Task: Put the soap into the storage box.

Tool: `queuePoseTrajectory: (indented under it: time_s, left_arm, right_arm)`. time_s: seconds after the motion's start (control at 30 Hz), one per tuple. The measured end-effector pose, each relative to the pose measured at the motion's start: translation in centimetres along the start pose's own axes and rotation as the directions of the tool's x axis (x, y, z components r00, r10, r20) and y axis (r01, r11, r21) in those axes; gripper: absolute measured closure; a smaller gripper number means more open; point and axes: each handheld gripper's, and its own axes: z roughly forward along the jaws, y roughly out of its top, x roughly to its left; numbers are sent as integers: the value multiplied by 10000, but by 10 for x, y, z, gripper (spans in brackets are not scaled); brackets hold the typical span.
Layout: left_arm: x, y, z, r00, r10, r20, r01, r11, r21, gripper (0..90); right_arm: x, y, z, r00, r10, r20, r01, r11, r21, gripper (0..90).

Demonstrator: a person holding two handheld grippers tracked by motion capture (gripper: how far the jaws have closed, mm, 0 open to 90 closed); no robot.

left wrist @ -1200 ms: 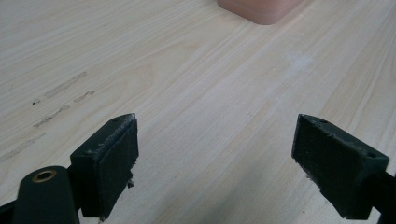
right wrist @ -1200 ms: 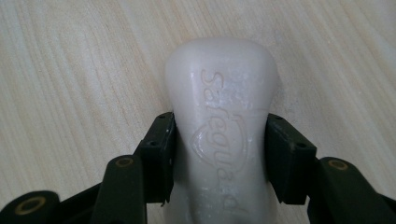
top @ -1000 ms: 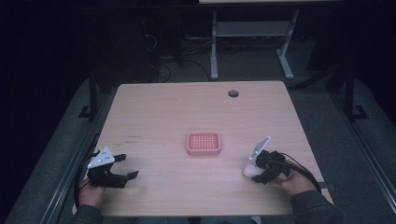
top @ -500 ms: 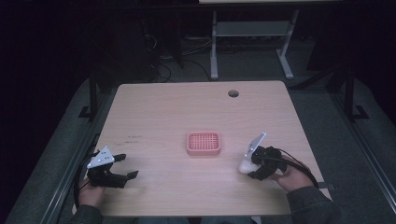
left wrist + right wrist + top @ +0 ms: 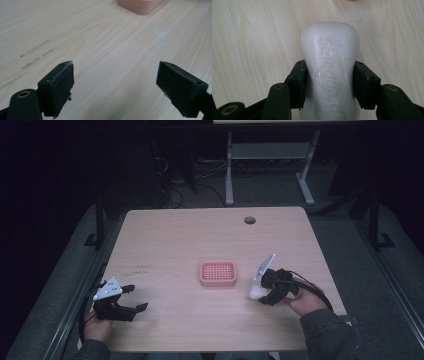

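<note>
Soap transfer is the step in hand, as far as the scene lets one judge: the white, waisted bar of soap (image 5: 330,75) with an embossed brand mark sits clamped between the two black jaws of the right gripper (image 5: 261,293), the pads pressing on its narrowed middle from both sides, so that gripper is closed on the bar rather than empty. In the high view the soap (image 5: 255,292) pokes out ahead of the gripper, towards the pink rectangular plastic soap dish (image 5: 218,273) with a slotted top, which lies just beyond the jaws and a little to their far side on the pale wooden table (image 5: 190,235). The next move likely calls for carrying the bar over the dish, lowering it until it rests flat on the slats, and only then letting the jaws part; a tilted or early release could let the slick bar slide off. The left gripper (image 5: 134,300) rests low over the table near the person's edge, its jaws spread wide with nothing between them, bare wood ahead of the pads and a corner of the dish (image 5: 140,5) farther off.
</note>
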Motion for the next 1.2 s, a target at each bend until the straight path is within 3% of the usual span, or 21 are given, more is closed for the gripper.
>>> queuePoseTrajectory:
  time_s: [0.3, 1.2]
  left_arm:
    - [0, 0, 0, 10000, 23, -6, -23, 10000, 0, 139]
    - [0, 1, -1, 10000, 34, 19, -34, 10000, -30, 139]
  right_arm:
    - [-8, 10, 1, 9999, -100, -100, 99, 9998, -192, 486]
    - [-19, 49, 2, 9978, -635, -172, 634, 9979, -105, 486]
